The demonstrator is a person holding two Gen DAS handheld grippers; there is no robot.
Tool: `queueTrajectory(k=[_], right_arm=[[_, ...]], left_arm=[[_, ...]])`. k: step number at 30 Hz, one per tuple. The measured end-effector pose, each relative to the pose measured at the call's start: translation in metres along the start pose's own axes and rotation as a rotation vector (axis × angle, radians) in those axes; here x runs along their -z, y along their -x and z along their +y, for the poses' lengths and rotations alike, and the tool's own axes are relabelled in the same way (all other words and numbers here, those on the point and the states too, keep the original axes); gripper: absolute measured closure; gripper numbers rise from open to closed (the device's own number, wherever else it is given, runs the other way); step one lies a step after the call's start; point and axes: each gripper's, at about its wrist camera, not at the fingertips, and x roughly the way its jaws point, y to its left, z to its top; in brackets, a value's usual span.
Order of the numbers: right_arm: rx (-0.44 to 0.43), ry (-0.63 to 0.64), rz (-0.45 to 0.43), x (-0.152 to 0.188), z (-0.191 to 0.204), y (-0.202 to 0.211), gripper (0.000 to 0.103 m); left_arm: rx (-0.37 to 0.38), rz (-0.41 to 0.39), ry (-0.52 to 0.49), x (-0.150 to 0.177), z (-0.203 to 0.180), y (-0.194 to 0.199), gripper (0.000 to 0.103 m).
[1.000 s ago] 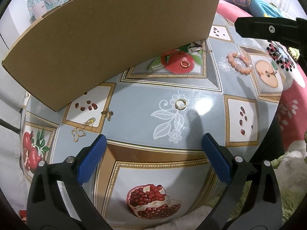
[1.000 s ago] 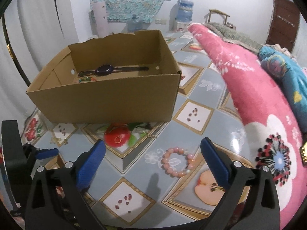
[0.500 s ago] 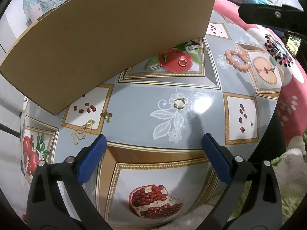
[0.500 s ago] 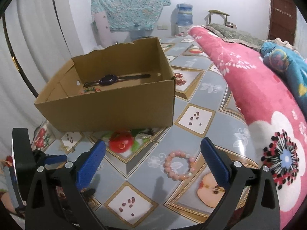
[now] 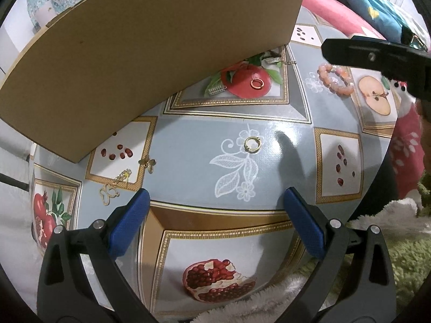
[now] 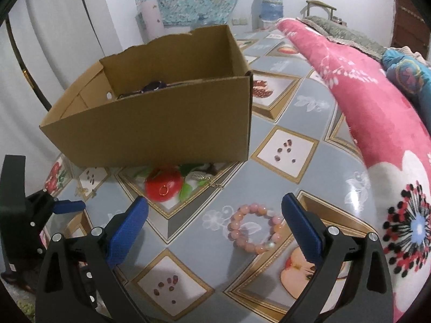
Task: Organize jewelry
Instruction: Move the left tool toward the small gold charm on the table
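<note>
A pink bead bracelet (image 6: pixel 254 228) lies on the tablecloth right in front of my open right gripper (image 6: pixel 215 215), between its blue fingers. An open cardboard box (image 6: pixel 161 118) stands behind it with a dark watch (image 6: pixel 153 86) inside. My left gripper (image 5: pixel 215 204) is open and empty above the cloth, short of a gold ring (image 5: pixel 252 144). A second gold ring (image 5: pixel 256 83) rests on the printed red fruit, with silver clips (image 5: pixel 216 90) and a thin chain (image 5: pixel 288 62) near the box (image 5: pixel 150 53). Gold butterfly pieces (image 5: pixel 109 192) lie at the left.
A pink flowered blanket (image 6: pixel 377 123) runs along the table's right side. The table edge (image 5: pixel 377 188) drops off to a green shaggy rug (image 5: pixel 404 255). White curtains (image 6: pixel 54 40) hang at the left, and a water dispenser (image 6: pixel 266 2) stands by the far wall.
My right gripper has come down and forward, so the bracelet now sits between its fingers and the box looks nearer. The left gripper has barely shifted.
</note>
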Motion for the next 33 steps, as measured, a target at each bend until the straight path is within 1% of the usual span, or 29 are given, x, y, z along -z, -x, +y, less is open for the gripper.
queueTrajectory(k=[5,8,13,15,16,17,18,19,20,22,25,27,28,29,30,31,32,33], right_arm=[[-0.01,-0.013,0.008,0.001,-0.003,-0.004,0.007],[-0.003,-0.015,0.002,0.001,-0.003,-0.003,0.007],[-0.004,-0.041,-0.043,0.008,-0.002,0.01,0.007],[-0.007,-0.047,-0.057,0.011,-0.001,0.016,0.007],[-0.003,-0.048,-0.061,0.012,0.0,0.019,0.007],[0.006,-0.044,-0.062,0.014,0.002,0.022,0.007],[0.016,-0.037,-0.06,0.015,0.005,0.024,0.007],[0.027,-0.028,-0.058,0.018,0.008,0.026,0.007],[0.033,-0.024,-0.059,0.019,0.01,0.027,0.007],[0.025,-0.023,-0.051,0.023,0.014,0.028,0.007],[-0.04,-0.05,-0.022,0.027,0.018,0.026,0.007],[-0.08,-0.071,-0.005,0.027,0.022,0.022,0.007],[-0.097,-0.075,-0.001,0.026,0.025,0.022,0.009],[-0.117,-0.076,0.003,0.026,0.029,0.02,0.013],[-0.133,-0.074,0.008,0.026,0.033,0.019,0.015],[-0.143,-0.07,0.016,0.026,0.037,0.017,0.018],[-0.147,-0.064,0.023,0.026,0.04,0.016,0.022],[-0.15,-0.058,0.033,0.025,0.042,0.013,0.024]], left_arm=[[-0.001,0.006,0.004,-0.002,0.001,-0.002,0.007],[-0.003,-0.005,0.009,0.0,0.001,-0.002,0.007],[-0.003,-0.022,0.016,0.005,0.003,0.003,0.007],[-0.013,-0.051,0.02,0.01,0.001,0.006,0.007],[-0.035,-0.073,0.019,0.013,0.0,0.009,0.007],[-0.084,-0.119,0.009,0.018,-0.003,0.015,0.007],[-0.104,-0.143,0.001,0.022,-0.004,0.018,0.007],[-0.122,-0.187,-0.005,0.028,-0.006,0.026,0.007],[-0.125,-0.213,0.0,0.032,-0.006,0.031,0.007],[-0.108,-0.257,0.03,0.043,-0.003,0.041,0.007],[-0.086,-0.317,0.095,0.057,0.012,0.055,0.008],[-0.072,-0.348,0.13,0.061,0.025,0.06,0.014],[-0.054,-0.364,0.157,0.063,0.033,0.063,0.025],[-0.045,-0.369,0.175,0.064,0.039,0.063,0.031],[-0.034,-0.373,0.189,0.065,0.045,0.063,0.033],[-0.029,-0.374,0.193,0.062,0.047,0.063,0.039],[-0.038,-0.373,0.196,0.062,0.051,0.062,0.044],[-0.046,-0.37,0.198,0.059,0.056,0.059,0.046]])
